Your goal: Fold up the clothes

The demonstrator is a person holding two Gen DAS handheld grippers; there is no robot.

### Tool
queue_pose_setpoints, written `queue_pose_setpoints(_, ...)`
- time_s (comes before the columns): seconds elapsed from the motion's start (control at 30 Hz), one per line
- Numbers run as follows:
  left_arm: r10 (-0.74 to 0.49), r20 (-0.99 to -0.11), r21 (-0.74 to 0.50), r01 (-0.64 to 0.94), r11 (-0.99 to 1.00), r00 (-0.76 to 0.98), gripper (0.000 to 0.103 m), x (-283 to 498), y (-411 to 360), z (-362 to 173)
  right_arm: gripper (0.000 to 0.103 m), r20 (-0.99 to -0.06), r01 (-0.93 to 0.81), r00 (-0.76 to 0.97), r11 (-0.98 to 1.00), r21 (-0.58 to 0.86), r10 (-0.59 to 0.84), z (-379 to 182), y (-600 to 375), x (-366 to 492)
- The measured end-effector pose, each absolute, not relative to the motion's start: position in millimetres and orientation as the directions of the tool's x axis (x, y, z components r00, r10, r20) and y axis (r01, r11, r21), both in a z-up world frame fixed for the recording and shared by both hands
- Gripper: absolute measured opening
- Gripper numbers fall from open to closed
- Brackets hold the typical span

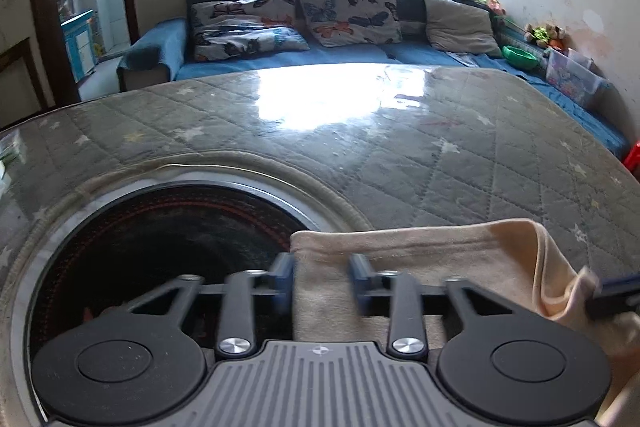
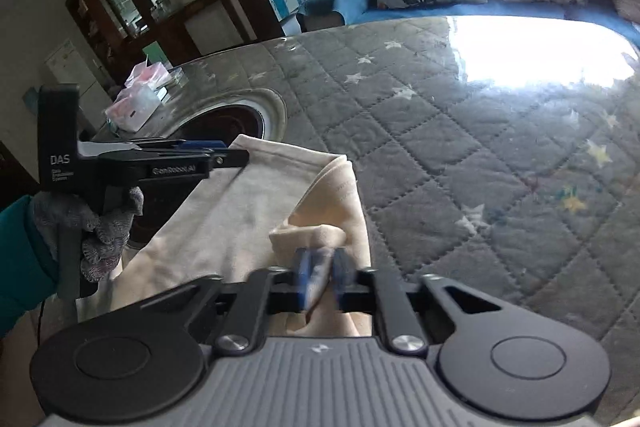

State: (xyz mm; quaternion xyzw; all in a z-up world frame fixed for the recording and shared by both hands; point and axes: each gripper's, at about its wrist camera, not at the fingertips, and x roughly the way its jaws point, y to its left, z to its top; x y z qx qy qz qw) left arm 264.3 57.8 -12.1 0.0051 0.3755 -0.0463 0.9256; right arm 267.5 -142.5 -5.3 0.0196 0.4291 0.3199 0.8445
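Observation:
A cream garment (image 1: 440, 255) lies on a glass-topped table over a grey quilted star cloth (image 1: 360, 147). In the left wrist view my left gripper (image 1: 322, 277) is open, its blue fingers straddling the garment's left edge. My right gripper's blue tip (image 1: 616, 293) shows at the far right, pinching a raised fold. In the right wrist view my right gripper (image 2: 320, 279) is shut on a bunched fold of the cream garment (image 2: 240, 211). The left gripper (image 2: 208, 147) lies flat over the garment's far edge, held by a gloved hand (image 2: 104, 223).
A round black hotplate (image 1: 152, 259) is set into the table under the left gripper. Plastic bags (image 2: 138, 95) sit at the table's far left corner. A blue sofa (image 1: 280, 59) with butterfly cushions stands beyond the table. A clear storage box (image 1: 572, 75) sits at the right.

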Motion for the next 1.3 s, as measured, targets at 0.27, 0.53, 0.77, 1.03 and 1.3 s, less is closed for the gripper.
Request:
queue_pose_setpoints(0.27, -0.013, -0.645, 0.034, 0.045, 0.998, 0.764, 0.003, 263.1, 63.5, -5.4, 0.005, -0.658, -0.51, 0.657, 0.86, -0.029, 0.368, 26.0, -140.3, 274.1)
queue_pose_setpoints(0.53, 0.027, -0.659, 0.035, -0.006, 0.999, 0.751, 0.003, 274.1, 71.0, -10.8, 0.007, -0.681, -0.385, 0.703, 0.915, -0.12, 0.207, -4.6, -150.1, 322.3)
queue_pose_setpoints(0.77, 0.066, -0.668, 0.075, -0.021, 0.997, 0.741, 0.011, 276.8, 71.3, -9.9, 0.014, -0.706, -0.418, 0.671, 0.902, -0.108, 0.226, -8.3, -143.5, 318.7)
queue_pose_setpoints(1.03, -0.066, -0.674, 0.018, 0.106, 0.994, 0.736, 0.011, 260.4, 42.4, 6.8, 0.015, -0.747, -0.646, 0.531, 0.762, -0.051, 0.4, 13.1, -131.0, 237.6)
queue_pose_setpoints(1.3, -0.096, -0.701, 0.068, 0.2, 0.977, 0.706, 0.01, 255.8, 5.5, -8.4, 0.015, -0.796, -0.697, 0.444, 0.717, -0.017, 0.412, 1.8, -119.0, 178.6)
